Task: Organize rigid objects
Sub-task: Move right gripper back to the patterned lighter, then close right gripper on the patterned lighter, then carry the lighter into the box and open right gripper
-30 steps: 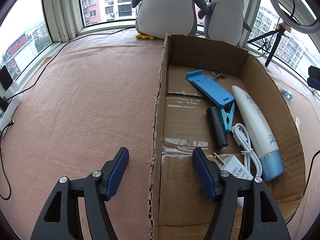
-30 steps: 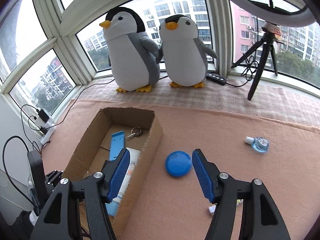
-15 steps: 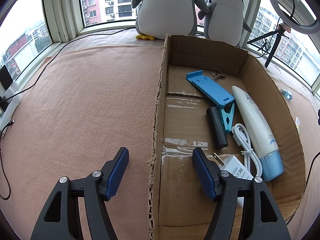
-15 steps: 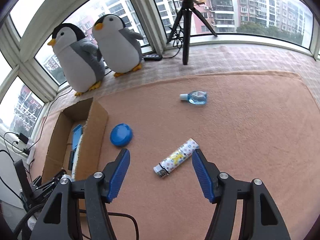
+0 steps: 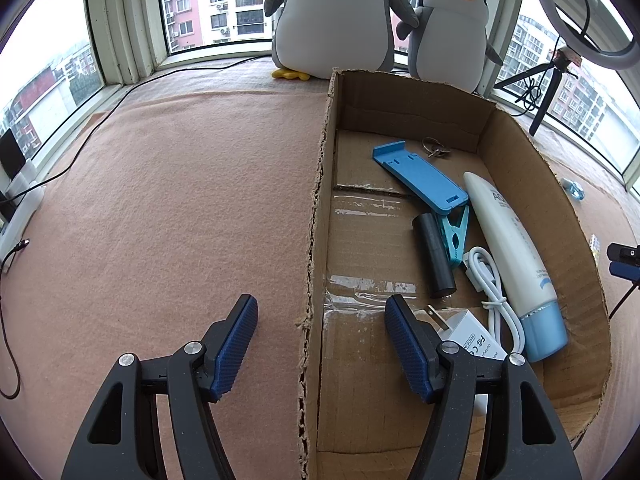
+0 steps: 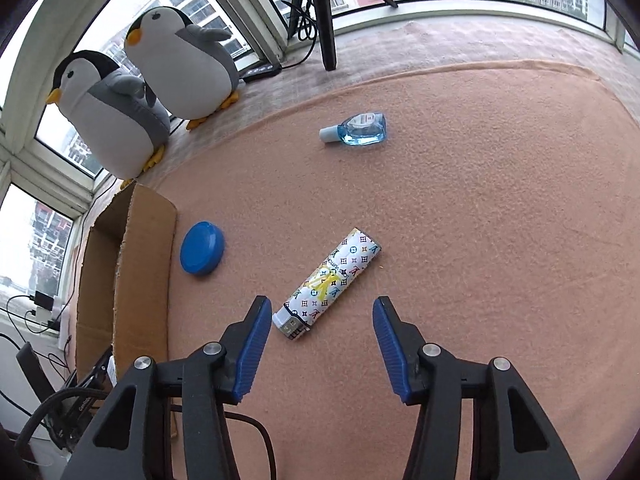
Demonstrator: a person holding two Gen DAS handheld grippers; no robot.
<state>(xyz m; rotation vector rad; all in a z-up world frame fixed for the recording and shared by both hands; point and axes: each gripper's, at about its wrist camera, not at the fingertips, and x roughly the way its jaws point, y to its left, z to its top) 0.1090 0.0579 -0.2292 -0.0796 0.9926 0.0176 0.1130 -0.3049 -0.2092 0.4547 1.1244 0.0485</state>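
From the left wrist, the left tool [image 5: 320, 332] hung released and empty, its fingers straddling the torn left wall of the cardboard box [image 5: 316, 216]: one finger over the pink felt mat [image 5: 180, 200], the other over the box floor. Inside the box lay a blue stand [image 5: 420, 178], a key ring [image 5: 435, 148] near the far wall, a black cylinder [image 5: 434, 258] touching a teal clip [image 5: 456, 236], a white cable [image 5: 492, 280], a white charger [image 5: 472, 338] and a cream tube [image 5: 516, 264] along the right wall. Lowering from there would likely catch the wall between the fingers and drag or crush the box.

From the right wrist, the right tool [image 6: 320, 332] was likewise spread wide and gripping nothing, poised above the patterned lighter [image 6: 330, 282], which lay outside the box, to its right and well apart. The lighter lay slanted across the gap, its metal end just beside the left finger; closing without squaring up could pinch one corner and spin it away. A blue lid [image 6: 202, 248] rested just beside the box's right wall, and a small blue bottle [image 6: 360, 130] lay on its side farther off.

The surface was soft felt over a bay-window platform, which may let thin items sink slightly. Two plush penguins [image 6: 140, 92] sat beyond the box against the glass, a tripod [image 6: 320, 12] stood farther right of them, and cables trailed left of the box.
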